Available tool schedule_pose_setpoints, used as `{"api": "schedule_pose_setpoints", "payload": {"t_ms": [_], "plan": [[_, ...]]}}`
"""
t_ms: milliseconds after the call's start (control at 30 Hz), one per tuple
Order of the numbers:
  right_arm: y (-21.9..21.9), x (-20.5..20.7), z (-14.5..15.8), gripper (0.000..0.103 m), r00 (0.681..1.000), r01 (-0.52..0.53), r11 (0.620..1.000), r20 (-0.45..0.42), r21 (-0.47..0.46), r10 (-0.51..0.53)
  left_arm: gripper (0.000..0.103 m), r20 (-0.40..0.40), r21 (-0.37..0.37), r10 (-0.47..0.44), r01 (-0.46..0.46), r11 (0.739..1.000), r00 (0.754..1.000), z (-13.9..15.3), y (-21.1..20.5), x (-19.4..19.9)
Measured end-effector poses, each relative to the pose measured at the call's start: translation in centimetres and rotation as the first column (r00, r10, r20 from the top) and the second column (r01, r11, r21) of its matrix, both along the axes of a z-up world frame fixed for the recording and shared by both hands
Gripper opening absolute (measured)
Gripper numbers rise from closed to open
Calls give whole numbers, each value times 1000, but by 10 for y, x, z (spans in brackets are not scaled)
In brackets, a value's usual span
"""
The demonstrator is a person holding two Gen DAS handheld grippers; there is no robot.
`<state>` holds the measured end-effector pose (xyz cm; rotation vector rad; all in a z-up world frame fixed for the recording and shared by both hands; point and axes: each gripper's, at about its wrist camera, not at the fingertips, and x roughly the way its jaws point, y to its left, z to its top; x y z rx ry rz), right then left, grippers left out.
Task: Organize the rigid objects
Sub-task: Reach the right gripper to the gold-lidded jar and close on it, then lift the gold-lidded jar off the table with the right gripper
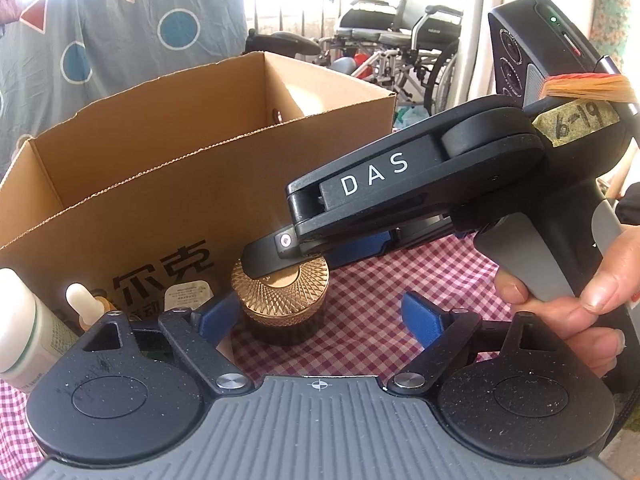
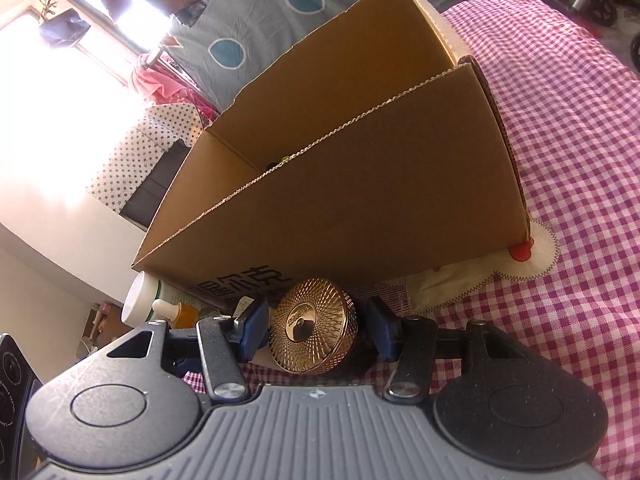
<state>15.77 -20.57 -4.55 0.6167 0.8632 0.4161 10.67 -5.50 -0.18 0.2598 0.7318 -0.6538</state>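
A round jar with a patterned gold lid stands on the red-checked cloth, close to the front wall of an open cardboard box. My right gripper is shut on the jar, one blue pad on each side of the lid. In the left wrist view the right gripper reaches in from the right, and its black finger crosses the jar. My left gripper is open just short of the jar, with nothing between its blue pads. A hand holds the right gripper's handle.
A white bottle and a small amber dropper bottle stand to the left of the jar against the cardboard box. The box's inside is mostly hidden. A wheelchair stands beyond the table.
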Motion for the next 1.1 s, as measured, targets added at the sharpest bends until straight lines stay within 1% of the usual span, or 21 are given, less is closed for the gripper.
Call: {"api": "schedule_pose_setpoints", "payload": {"t_ms": [133, 167, 200, 267, 367, 467, 633, 867, 1100], "plan": [[-6, -10, 1, 57, 1000, 3, 1000, -10, 0, -3, 89, 4, -24, -34, 35, 999, 999, 2, -2, -6], [-8, -12, 1, 57, 1000, 1, 1000, -14, 10, -1, 88, -4, -42, -57, 57, 997, 998, 3, -2, -9], [-12, -16, 0, 57, 1000, 2, 1000, -18, 29, -2, 90, -11, -53, -65, 64, 997, 998, 4, -4, -11], [-17, -22, -2, 57, 1000, 13, 998, -26, 65, -11, 89, -14, -60, -82, 81, 995, 997, 3, -8, -16], [-26, -32, -2, 57, 998, 50, 998, -29, 46, -48, 88, -14, -62, -89, 88, 994, 996, 3, -10, -21], [-34, -40, -3, 57, 997, 74, 996, -34, 53, -72, 88, -19, -66, -75, 73, 995, 997, 3, -6, -22], [-40, -43, -3, 57, 996, 85, 995, -28, 50, -84, 88, 2, -47, -29, 29, 998, 1000, 2, 3, -22], [-33, -25, -2, 57, 997, 75, 995, -19, 67, -74, 88, 8, 9, 12, -12, 1000, 1000, -3, -1, -12], [-24, -6, -8, 57, 998, 54, 996, -35, 70, -52, 87, -4, 15, 5, -5, 1000, 1000, -9, -7, -2]]}}
